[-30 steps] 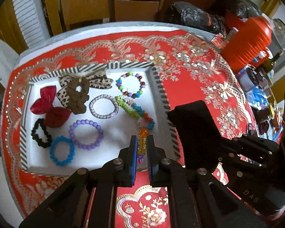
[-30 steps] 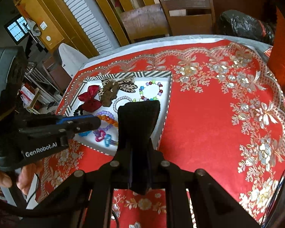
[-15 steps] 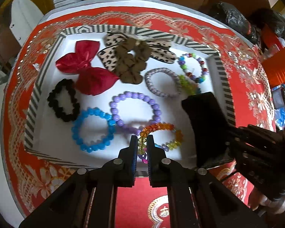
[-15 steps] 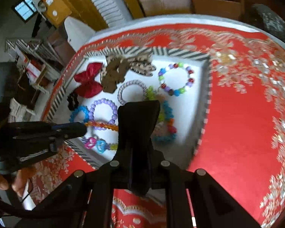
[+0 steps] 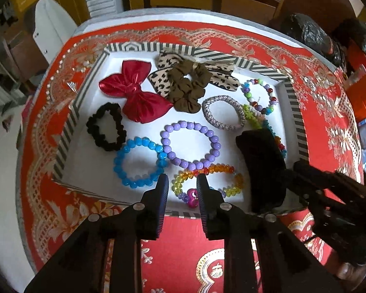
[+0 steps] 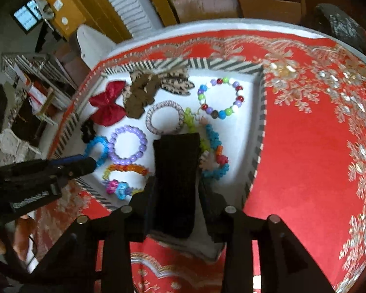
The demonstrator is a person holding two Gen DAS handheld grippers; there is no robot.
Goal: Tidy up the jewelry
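Rainbow bead bracelet lies flat in striped tray (near front edge).

Going by the left wrist view, the tray sits on the tablecloth that covers the counter, and everything's inside it. The hair bow is up around 11 o'clock with the scrunchie just to its right, lying on top of the patterned bow. The mixed-bead bracelet is at 2 o'clock and the woven bangle is left of it. The round-bead bracelet is dead centre, the faceted bracelet at its 8 o'clock, the hair tie further left. The rainbow bracelet lies at 6 o'clock by the near wall, and the velvet stand is at 4 o'clock.
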